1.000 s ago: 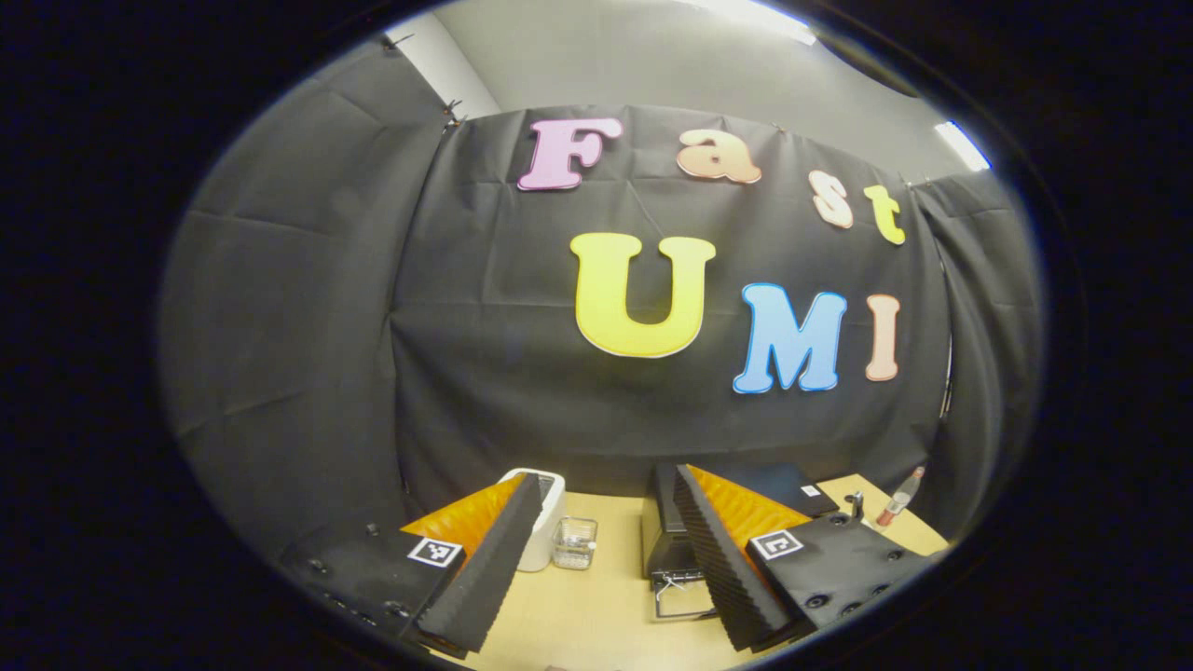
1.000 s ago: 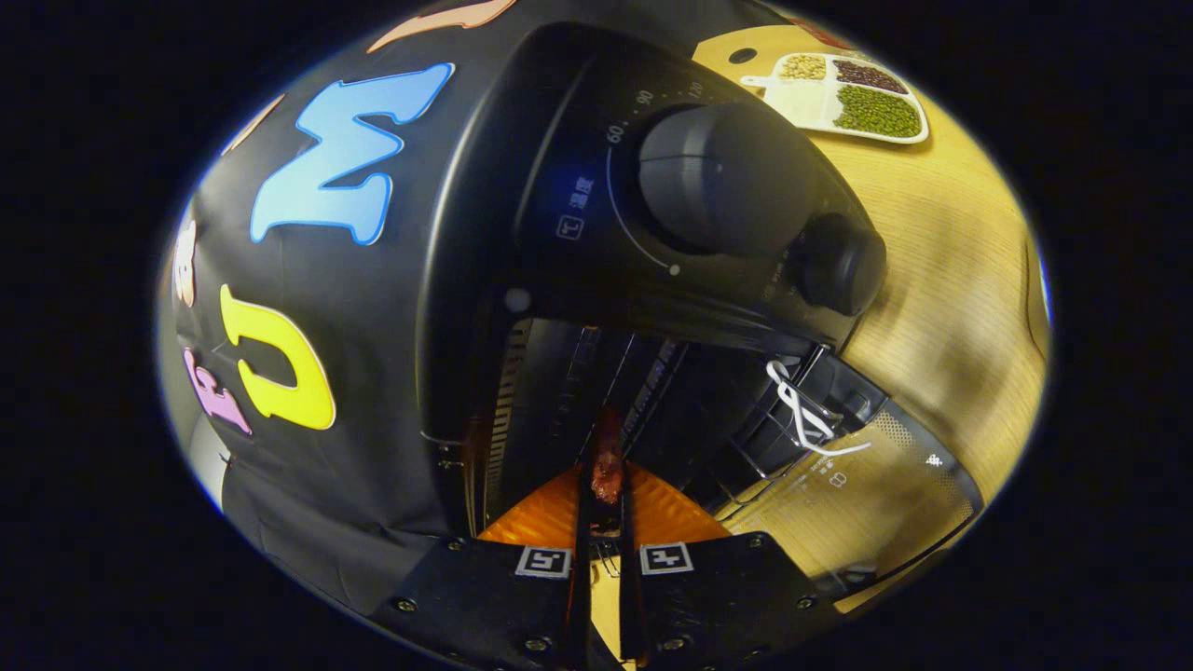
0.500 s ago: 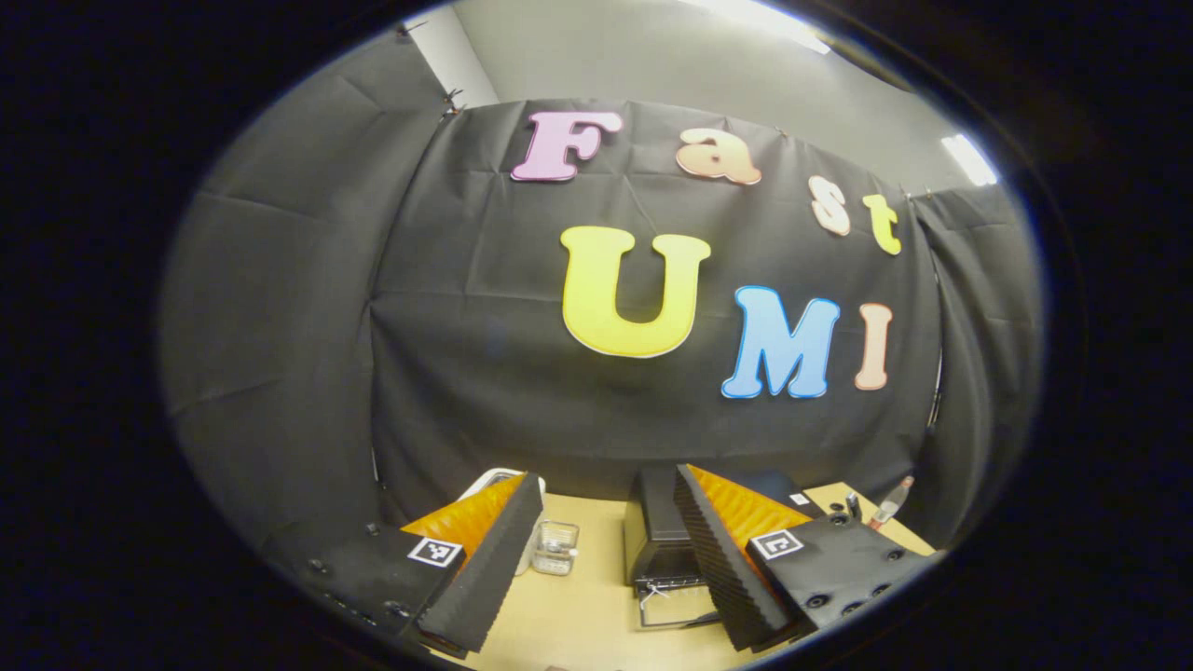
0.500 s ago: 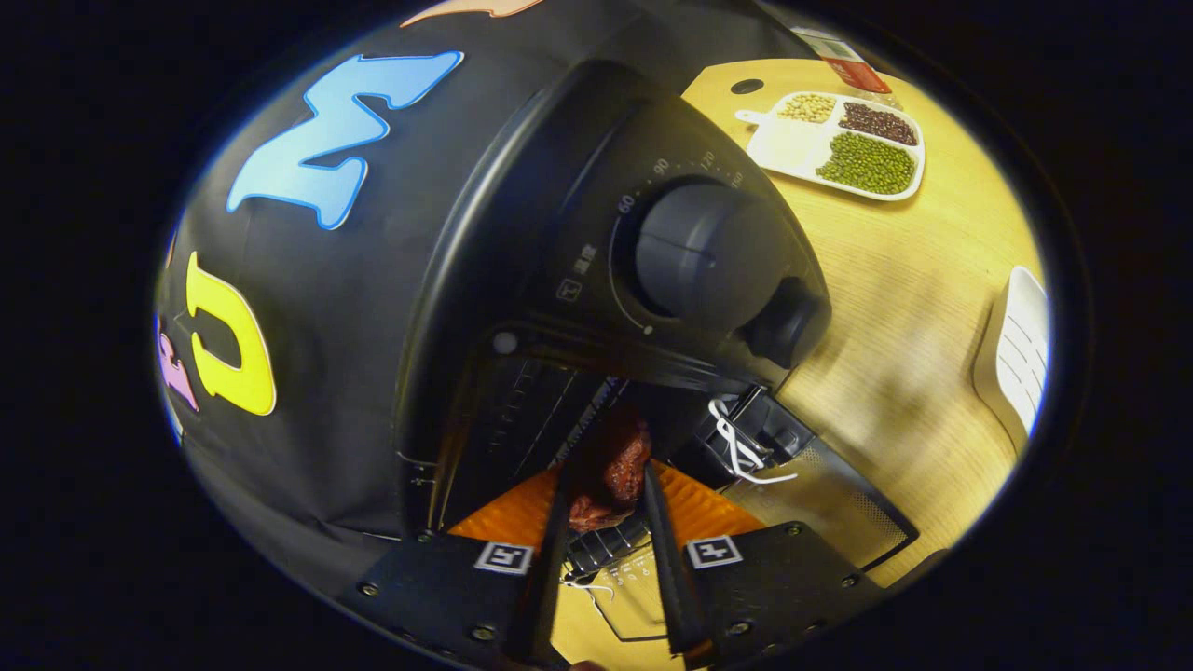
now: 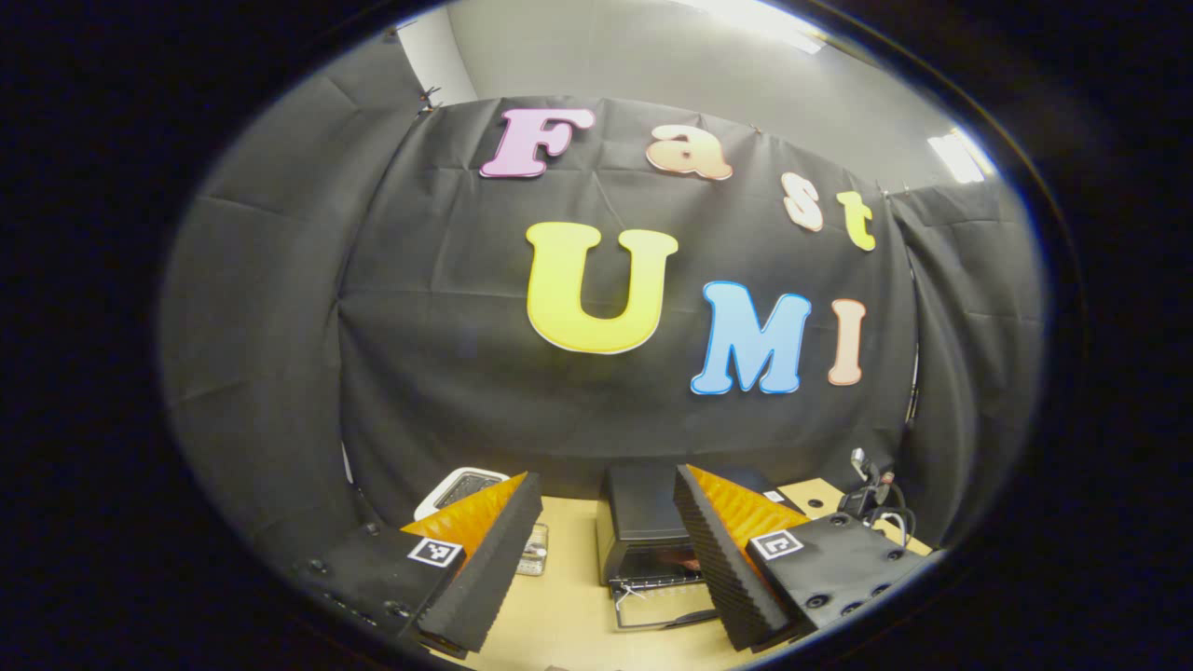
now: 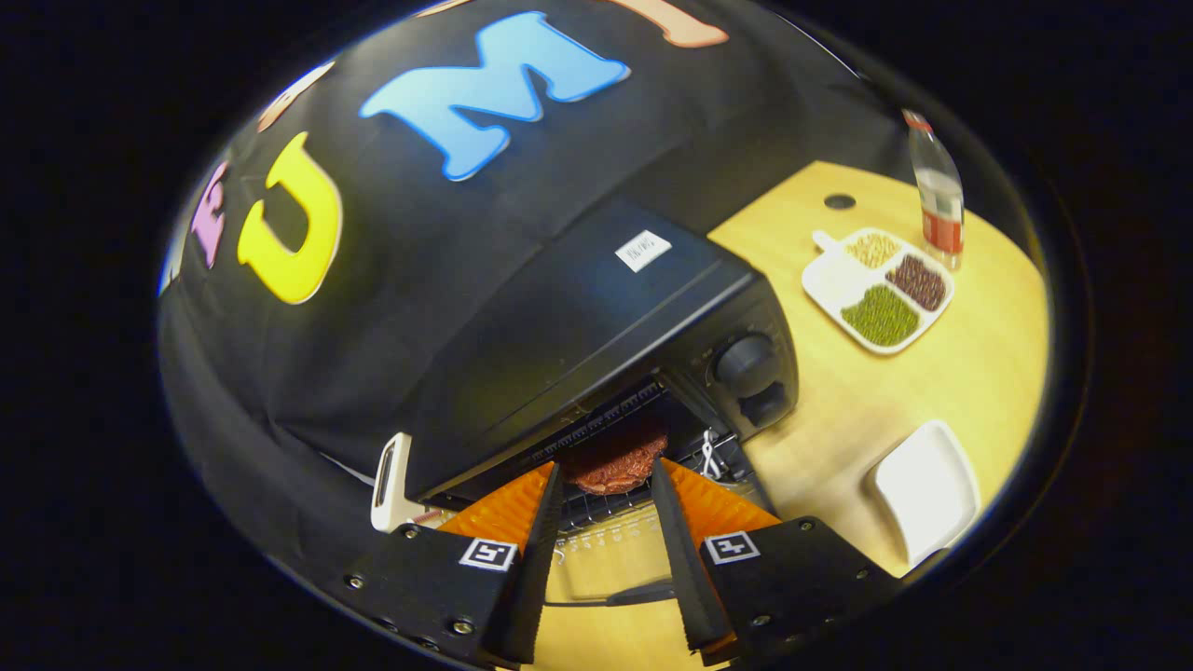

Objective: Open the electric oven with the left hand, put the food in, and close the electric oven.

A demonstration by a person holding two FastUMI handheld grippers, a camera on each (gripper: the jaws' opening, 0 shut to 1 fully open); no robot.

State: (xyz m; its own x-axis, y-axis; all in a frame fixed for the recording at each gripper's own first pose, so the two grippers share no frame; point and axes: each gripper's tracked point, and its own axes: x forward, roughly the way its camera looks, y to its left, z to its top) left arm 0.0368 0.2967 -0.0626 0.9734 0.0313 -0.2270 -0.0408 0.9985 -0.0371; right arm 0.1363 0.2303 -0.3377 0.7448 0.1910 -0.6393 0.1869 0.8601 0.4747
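Observation:
The black electric oven (image 6: 596,326) stands on the wooden table (image 6: 941,382) with its glass door (image 6: 606,568) folded down flat. A dark red piece of meat (image 6: 615,463) lies on the wire rack just inside the opening. My right gripper (image 6: 606,469) is open just in front of the opening, a fingertip on each side of the meat and neither touching it. In the left gripper view the oven (image 5: 643,517) sits lower centre with its door (image 5: 662,608) down. My left gripper (image 5: 606,475) is open and holds nothing, well back from the oven and above it.
Right of the oven are a white divided dish of beans (image 6: 881,289), a bottle (image 6: 937,200) and an empty white plate (image 6: 927,489). A white appliance (image 5: 457,486) and a small clear container (image 5: 533,550) stand left of the oven. The cloth wall is right behind it.
My right gripper has opened, let go of the meat on the rack and drawn back out of the oven. The left gripper has drifted a little and stays open.

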